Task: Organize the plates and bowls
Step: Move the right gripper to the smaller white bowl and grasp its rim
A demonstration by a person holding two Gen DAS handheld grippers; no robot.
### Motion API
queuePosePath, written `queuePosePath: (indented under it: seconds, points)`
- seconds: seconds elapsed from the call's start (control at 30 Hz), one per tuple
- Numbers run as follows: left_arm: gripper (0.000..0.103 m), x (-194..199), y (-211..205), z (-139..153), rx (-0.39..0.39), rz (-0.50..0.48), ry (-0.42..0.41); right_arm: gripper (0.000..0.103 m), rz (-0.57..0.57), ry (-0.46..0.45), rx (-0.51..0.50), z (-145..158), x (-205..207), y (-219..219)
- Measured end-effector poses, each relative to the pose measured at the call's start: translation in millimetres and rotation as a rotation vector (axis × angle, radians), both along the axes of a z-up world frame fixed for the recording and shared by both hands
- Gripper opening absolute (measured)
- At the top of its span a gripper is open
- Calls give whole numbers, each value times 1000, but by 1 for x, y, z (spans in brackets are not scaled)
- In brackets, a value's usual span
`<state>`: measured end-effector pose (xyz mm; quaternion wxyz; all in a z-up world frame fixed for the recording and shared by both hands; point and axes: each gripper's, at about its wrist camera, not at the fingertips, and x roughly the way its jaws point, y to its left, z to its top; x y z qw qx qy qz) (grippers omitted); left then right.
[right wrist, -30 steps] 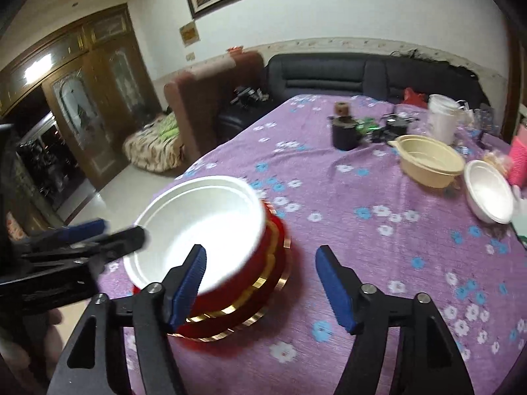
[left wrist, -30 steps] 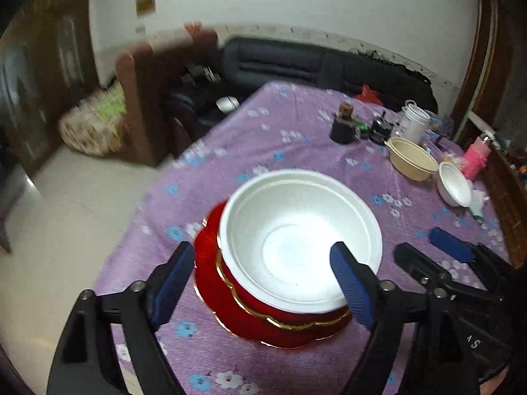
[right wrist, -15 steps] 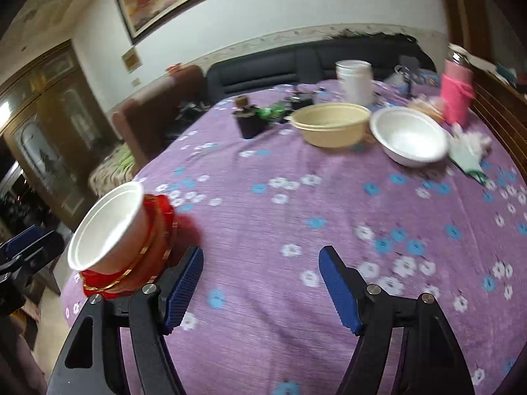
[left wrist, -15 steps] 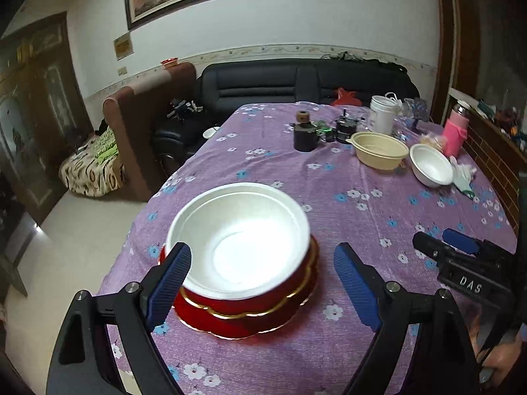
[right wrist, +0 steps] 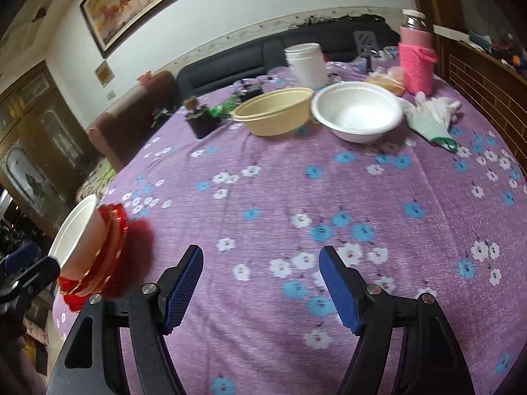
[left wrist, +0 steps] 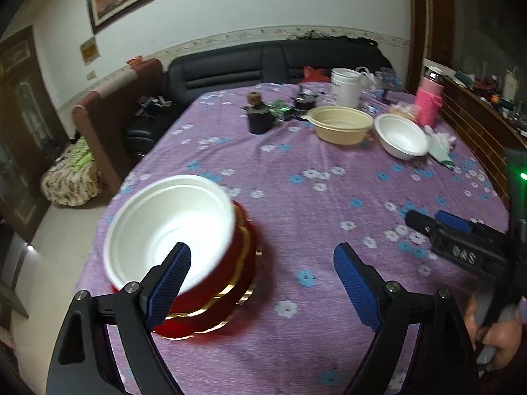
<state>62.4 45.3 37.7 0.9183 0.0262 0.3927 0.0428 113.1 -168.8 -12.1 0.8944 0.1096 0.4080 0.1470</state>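
A stack stands near the table's left edge: a large white foam bowl (left wrist: 168, 227) sits on top of glossy red plates with gold scalloped rims (left wrist: 227, 283). From the blur I count at least two red plates, perhaps more; the exact number cannot be told. This stack looks like the part of the tidying already done.

Well apart from the stack, toward the far right of the table, two bowls are left loose: a shallow beige plastic bowl with small handles (right wrist: 273, 115) and, touching or just beside it on its right, a smaller white foam bowl (right wrist: 357, 115). I judge these two still need gathering, so the job seems roughly half finished. That makes three bowls in all: two white, one beige.

The left gripper (left wrist: 260, 283) hovers just beside the stack, its blue-padded jaws spread wide with nothing between them. The right gripper (right wrist: 260, 286) is further from the stack, over bare purple flowered tablecloth (right wrist: 329, 197), jaws also spread and empty, pointing toward the two loose bowls.

Beyond those bowls, furthest from the stack, stand one white lidded tub (right wrist: 306, 64), one bottle in a pink knitted sleeve (right wrist: 416, 62), and one dark pot (left wrist: 260, 120). A pale glove (right wrist: 431, 121) lies beside the smaller white bowl.
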Motion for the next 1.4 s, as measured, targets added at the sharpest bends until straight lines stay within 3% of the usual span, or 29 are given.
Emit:
queuePosePath:
  seconds: [0.23,0.53,0.77,1.13,1.2,1.27,1.4]
  points:
    - [88,12,-16,-20,-41,-70,44,77,-145,46,31,-14,28,-54]
    - [88,24,-21,-41,-91,-114,90,77,-328,109,117,-25,97,-122]
    - [88,32,-24,-50,-84,-115,103,77,-375,113,191,-28,145,-126]
    - [88,41,-38,-63,-54,-148,135,77,-367,71,188,-44,170,-114]
    - [88,42,-41,-66,-62,-149,142,71,-341,57,197,-44,172,-113]
    - [88,43,-43,-68,-74,-149,153,37,-319,59,206,-46,174,-111]
    - [88,40,-46,-67,-81,-150,171,19,-298,116,243,-54,176,-112]
